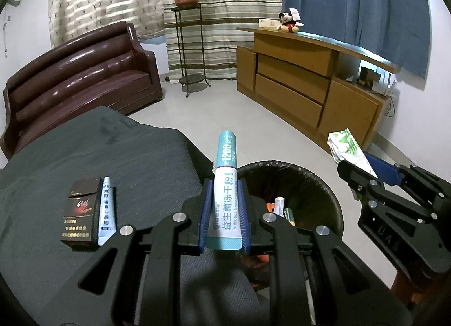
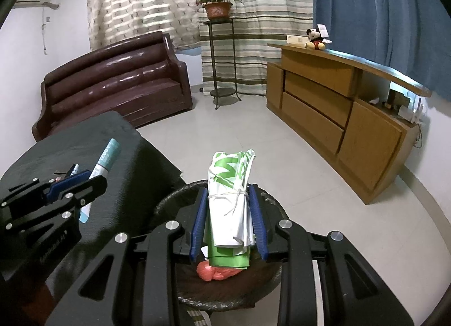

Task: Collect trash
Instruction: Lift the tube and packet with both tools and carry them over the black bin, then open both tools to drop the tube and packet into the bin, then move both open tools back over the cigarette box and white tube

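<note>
My left gripper (image 1: 224,187) is shut on a teal and white probiotics sachet (image 1: 225,185), held at the edge of the dark-covered table (image 1: 112,151), just left of the black-lined trash bin (image 1: 324,185). The bin holds several scraps. My right gripper (image 2: 229,193) is shut on a tied white and green plastic bag bundle (image 2: 229,185), held over the bin (image 2: 169,202), above an orange bag (image 2: 214,272) inside. The right gripper also shows in the left wrist view (image 1: 358,168), and the left gripper in the right wrist view (image 2: 81,182). A dark cigarette box (image 1: 81,213) and a small blue-white sachet (image 1: 107,210) lie on the table.
A brown leather sofa (image 1: 79,80) stands behind the table. A plant stand (image 1: 188,44) is by the striped curtain. A wooden cabinet (image 1: 310,86) with a Mickey toy (image 1: 290,22) runs along the right wall. Pale tiled floor (image 1: 225,108) lies between.
</note>
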`<control>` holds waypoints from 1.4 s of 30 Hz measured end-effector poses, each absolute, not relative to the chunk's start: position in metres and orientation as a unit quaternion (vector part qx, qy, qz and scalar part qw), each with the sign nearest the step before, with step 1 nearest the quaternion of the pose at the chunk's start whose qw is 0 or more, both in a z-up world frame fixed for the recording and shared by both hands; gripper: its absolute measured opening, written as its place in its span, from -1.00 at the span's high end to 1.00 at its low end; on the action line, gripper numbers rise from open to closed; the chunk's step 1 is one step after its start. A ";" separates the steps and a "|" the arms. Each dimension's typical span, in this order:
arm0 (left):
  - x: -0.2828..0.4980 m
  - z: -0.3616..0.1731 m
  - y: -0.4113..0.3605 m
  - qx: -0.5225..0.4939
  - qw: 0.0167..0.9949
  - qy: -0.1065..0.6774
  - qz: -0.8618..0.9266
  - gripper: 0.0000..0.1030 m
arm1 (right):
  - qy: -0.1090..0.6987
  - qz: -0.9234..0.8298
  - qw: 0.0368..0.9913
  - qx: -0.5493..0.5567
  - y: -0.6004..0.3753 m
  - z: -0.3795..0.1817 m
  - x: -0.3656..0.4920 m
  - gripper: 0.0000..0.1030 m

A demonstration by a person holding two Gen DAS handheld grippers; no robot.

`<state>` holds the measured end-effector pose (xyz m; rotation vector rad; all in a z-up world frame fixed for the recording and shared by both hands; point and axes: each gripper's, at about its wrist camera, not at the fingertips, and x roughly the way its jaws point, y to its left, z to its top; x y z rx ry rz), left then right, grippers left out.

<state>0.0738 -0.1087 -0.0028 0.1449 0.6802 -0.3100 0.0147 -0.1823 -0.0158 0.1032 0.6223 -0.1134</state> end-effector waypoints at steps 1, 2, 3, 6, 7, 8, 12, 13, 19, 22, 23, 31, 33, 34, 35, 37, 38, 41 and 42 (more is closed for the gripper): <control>0.075 -0.004 -0.110 0.071 0.928 0.332 -0.151 0.65 | 0.307 -0.056 0.949 0.052 -0.184 -0.016 0.015 0.40; 0.075 -0.004 -0.109 0.071 0.928 0.333 -0.151 0.65 | 0.308 -0.056 0.948 0.053 -0.184 -0.017 0.016 0.40; 0.075 -0.004 -0.109 0.070 0.928 0.334 -0.151 0.65 | 0.309 -0.057 0.948 0.054 -0.184 -0.016 0.017 0.40; 0.078 -0.006 -0.108 0.070 0.927 0.337 -0.151 0.64 | 0.311 -0.058 0.947 0.058 -0.185 -0.018 0.019 0.40; 0.079 -0.006 -0.110 0.071 0.927 0.337 -0.151 0.64 | 0.311 -0.058 0.947 0.059 -0.186 -0.018 0.020 0.40; 0.080 -0.007 -0.111 0.072 0.926 0.338 -0.151 0.64 | 0.311 -0.058 0.947 0.060 -0.187 -0.018 0.021 0.40; 0.083 -0.009 -0.113 0.075 0.924 0.342 -0.152 0.64 | 0.313 -0.059 0.946 0.065 -0.187 -0.020 0.025 0.40; 0.084 -0.009 -0.114 0.076 0.924 0.342 -0.151 0.63 | 0.314 -0.059 0.945 0.065 -0.187 -0.021 0.025 0.40; 0.089 -0.011 -0.113 0.073 0.925 0.344 -0.145 0.48 | 0.316 -0.059 0.944 0.070 -0.188 -0.023 0.027 0.37; 0.089 -0.012 -0.113 0.072 0.925 0.345 -0.144 0.13 | 0.319 -0.056 0.943 0.077 -0.191 -0.023 0.028 0.27; 0.089 -0.012 -0.113 0.071 0.925 0.345 -0.143 0.05 | 0.318 -0.056 0.943 0.079 -0.191 -0.023 0.027 0.24; 0.091 -0.012 -0.109 0.069 0.925 0.348 -0.138 -0.16 | 0.314 -0.061 0.944 0.083 -0.192 -0.019 0.025 0.23; 0.091 -0.011 -0.108 0.068 0.926 0.346 -0.137 -0.21 | 0.312 -0.063 0.944 0.083 -0.192 -0.018 0.025 0.23; 0.091 -0.010 -0.108 0.068 0.926 0.346 -0.136 -0.21 | 0.311 -0.063 0.945 0.082 -0.192 -0.018 0.025 0.23; 0.091 -0.010 -0.108 0.069 0.926 0.346 -0.137 -0.21 | 0.311 -0.064 0.945 0.081 -0.192 -0.018 0.024 0.22; 0.091 -0.009 -0.107 0.069 0.926 0.345 -0.137 -0.21 | 0.311 -0.066 0.945 0.079 -0.192 -0.019 0.024 0.18; 0.091 -0.009 -0.107 0.068 0.926 0.345 -0.136 -0.21 | 0.312 -0.068 0.944 0.079 -0.193 -0.020 0.024 0.16; 0.091 -0.007 -0.107 0.068 0.927 0.344 -0.136 -0.22 | 0.313 -0.070 0.944 0.079 -0.192 -0.020 0.025 0.05; 0.091 -0.007 -0.106 0.068 0.927 0.344 -0.135 -0.22 | 0.312 -0.071 0.944 0.078 -0.192 -0.019 0.024 0.02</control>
